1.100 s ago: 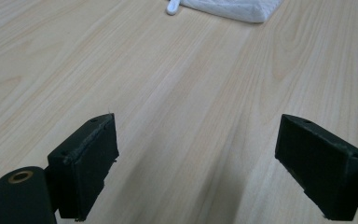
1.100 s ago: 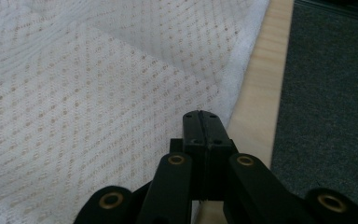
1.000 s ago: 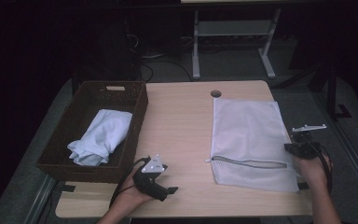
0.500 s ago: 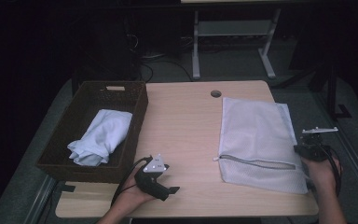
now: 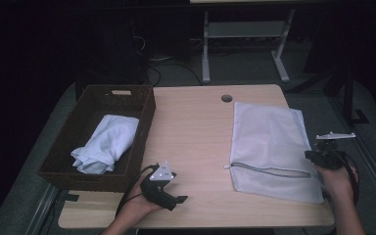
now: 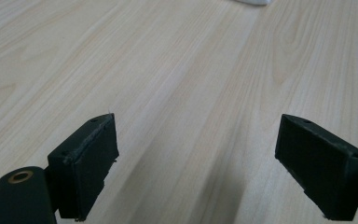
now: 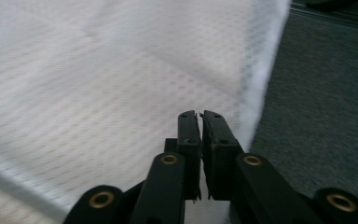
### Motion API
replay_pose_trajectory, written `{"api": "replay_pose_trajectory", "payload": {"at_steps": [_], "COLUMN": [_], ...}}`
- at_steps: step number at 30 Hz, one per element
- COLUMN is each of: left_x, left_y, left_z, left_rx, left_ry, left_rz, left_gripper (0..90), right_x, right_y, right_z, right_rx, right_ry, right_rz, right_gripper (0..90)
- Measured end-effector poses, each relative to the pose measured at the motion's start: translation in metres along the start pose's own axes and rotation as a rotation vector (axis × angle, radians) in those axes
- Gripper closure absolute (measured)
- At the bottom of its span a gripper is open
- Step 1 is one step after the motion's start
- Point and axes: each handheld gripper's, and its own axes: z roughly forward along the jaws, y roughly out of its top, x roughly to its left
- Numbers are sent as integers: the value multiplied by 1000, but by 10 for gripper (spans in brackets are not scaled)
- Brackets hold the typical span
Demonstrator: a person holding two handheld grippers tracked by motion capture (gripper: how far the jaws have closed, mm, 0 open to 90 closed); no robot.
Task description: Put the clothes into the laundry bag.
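Observation:
A white mesh bag (image 5: pixel 269 139) with a grey zipper (image 5: pixel 269 170) lies flat on the right side of the wooden table (image 5: pixel 196 132). My right gripper (image 5: pixel 310 155) sits at the bag's right edge, pointing left over it. In the right gripper view, the gripper (image 7: pixel 200 114) has its jaws a hair apart above the mesh bag (image 7: pixel 98 70). They have just been opening, and I see no fabric in the slit. My left gripper (image 5: pixel 178 199) rests near the table's front edge. In its own view, the left gripper (image 6: pixel 196 123) stands wide open over bare wood.
A dark wicker basket (image 5: pixel 147 117) at the table's left holds a crumpled pale blue cloth (image 5: pixel 105 144). A round cable hole (image 5: pixel 226 98) lies near the table's far edge. Grey carpet (image 7: pixel 317 93) lies beyond the table's right edge. A metal stand (image 5: pixel 245 29) is behind the table.
The mesh bag has slid to the right across the table, and my right gripper moved right with it. The left gripper has stayed where it was.

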Motion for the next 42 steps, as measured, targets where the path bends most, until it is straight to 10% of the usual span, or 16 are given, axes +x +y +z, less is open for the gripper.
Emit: {"api": "replay_pose_trajectory", "payload": {"at_steps": [14,42], "left_x": [-4,-13], "left_y": [-6,-19], "left_z": [-6,-17], "left_rx": [13,27], "left_ry": [6,20], "left_rz": [-17,-51], "left_gripper": [127,127], "right_x": [45,148], "right_y": [5,3], "right_z": [-25,-35], "right_rx": [-97,-172], "right_ry": [148,406], "right_rz": [-66,-340], "right_gripper": [519,236]}}
